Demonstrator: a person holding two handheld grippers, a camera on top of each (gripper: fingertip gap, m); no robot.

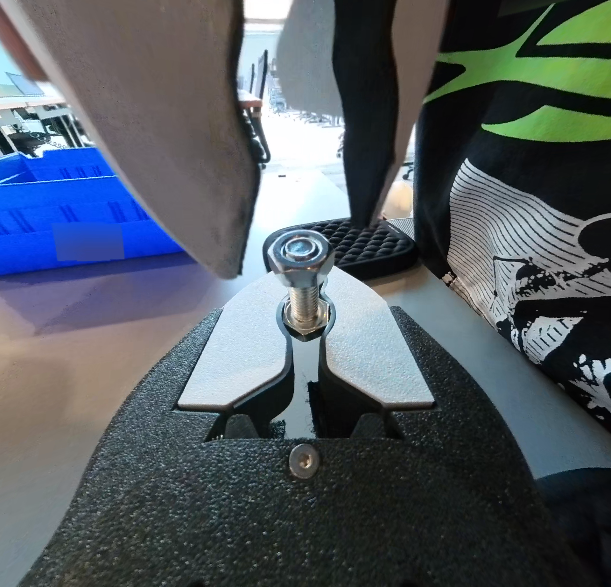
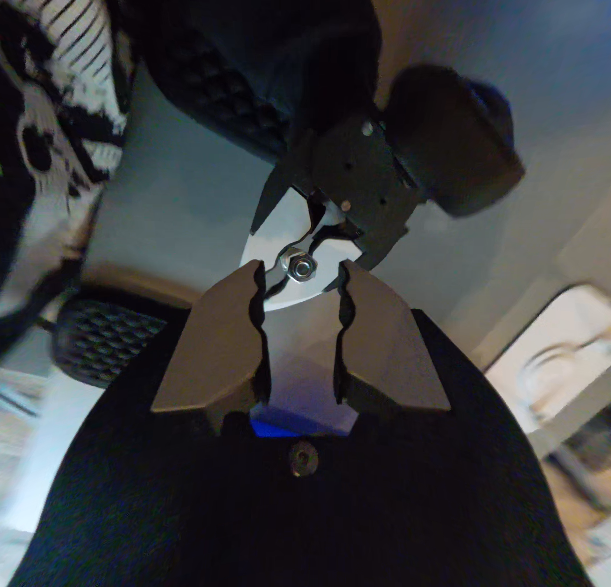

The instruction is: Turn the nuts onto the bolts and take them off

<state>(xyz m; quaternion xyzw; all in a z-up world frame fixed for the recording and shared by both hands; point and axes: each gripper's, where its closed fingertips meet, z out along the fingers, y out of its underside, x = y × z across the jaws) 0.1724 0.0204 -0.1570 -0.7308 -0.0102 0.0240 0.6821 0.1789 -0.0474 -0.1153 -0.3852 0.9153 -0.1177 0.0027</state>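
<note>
My left gripper (image 1: 302, 286) is shut on the hex head of a silver bolt (image 1: 301, 306), which stands with its threaded shaft pointing up. A silver hex nut (image 1: 299, 253) sits at the top end of the shaft. My right gripper (image 2: 302, 273) is open and comes in from above, end-on to the bolt. Its two grey fingers (image 1: 185, 174) stand on either side of the nut (image 2: 299, 268) without touching it. The left gripper also shows in the right wrist view (image 2: 347, 181), beyond the nut.
A blue plastic crate (image 1: 66, 207) stands on the pale table (image 1: 82, 356) at the left. A black textured pad (image 1: 363, 243) lies behind the bolt. A person's black printed shirt (image 1: 529, 273) is close on the right. A white tray (image 2: 545, 356) is at the right.
</note>
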